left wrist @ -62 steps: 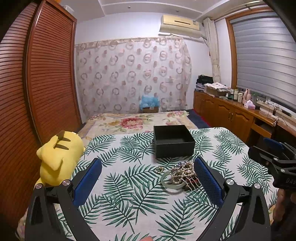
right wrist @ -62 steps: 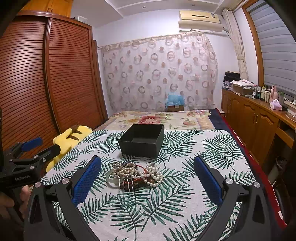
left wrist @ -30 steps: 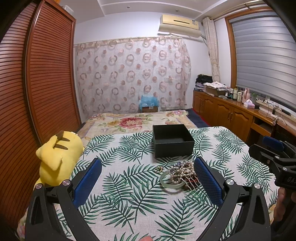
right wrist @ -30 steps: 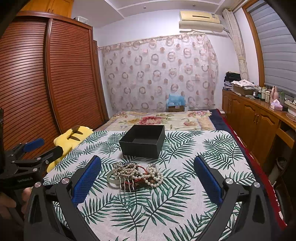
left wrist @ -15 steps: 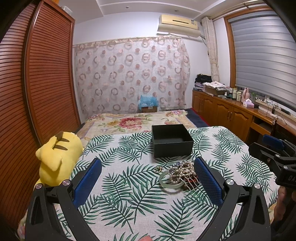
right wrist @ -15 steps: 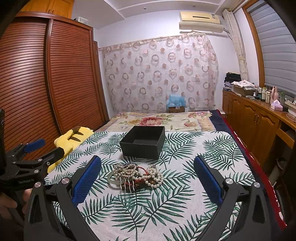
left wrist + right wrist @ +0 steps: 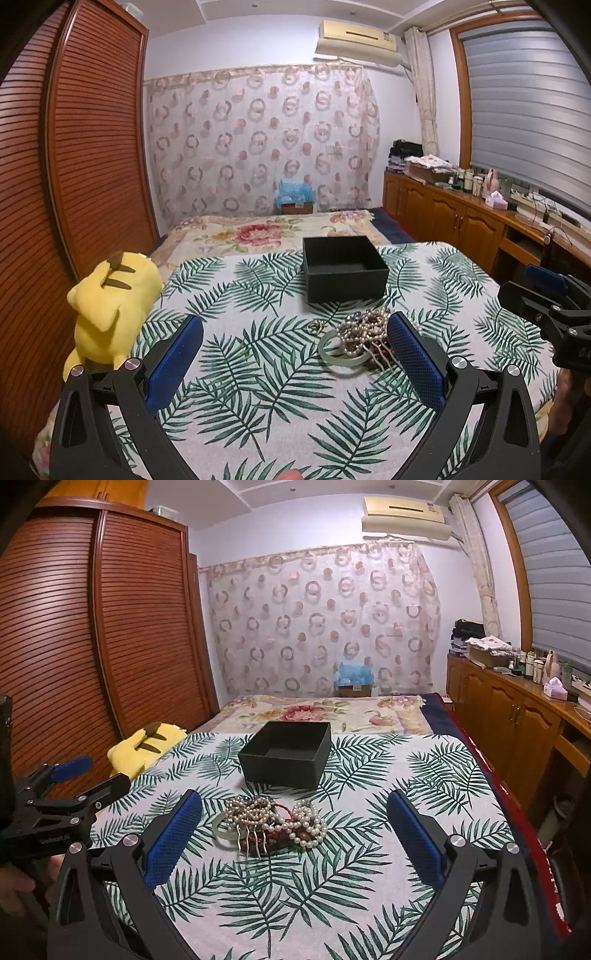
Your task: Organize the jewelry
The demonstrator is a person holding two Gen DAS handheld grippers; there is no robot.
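On a palm-leaf cloth (image 7: 369, 878) lies one heap of jewelry (image 7: 271, 821), with one black box (image 7: 286, 753) just behind it, open-topped and seemingly bare inside. At far left, one yellow plush (image 7: 107, 310) sits at the cloth's left edge against the slatted wardrobe (image 7: 74, 166). The left gripper (image 7: 295, 354) hangs above the cloth with its jaws spread wide and nothing between them; the heap lies just inside its right finger. One pale bangle (image 7: 343, 349) rests at the heap's left side, touching the pearls (image 7: 306, 825), and a small gold ring (image 7: 314, 326) lies just apart from it. A silver comb (image 7: 251, 843) pokes out toward the camera. The right gripper (image 7: 293, 834) is likewise wide open and holds nothing, the heap between its fingers, nearer the left one. Bare cloth stretches right of the heap to the bed's red-trimmed edge.
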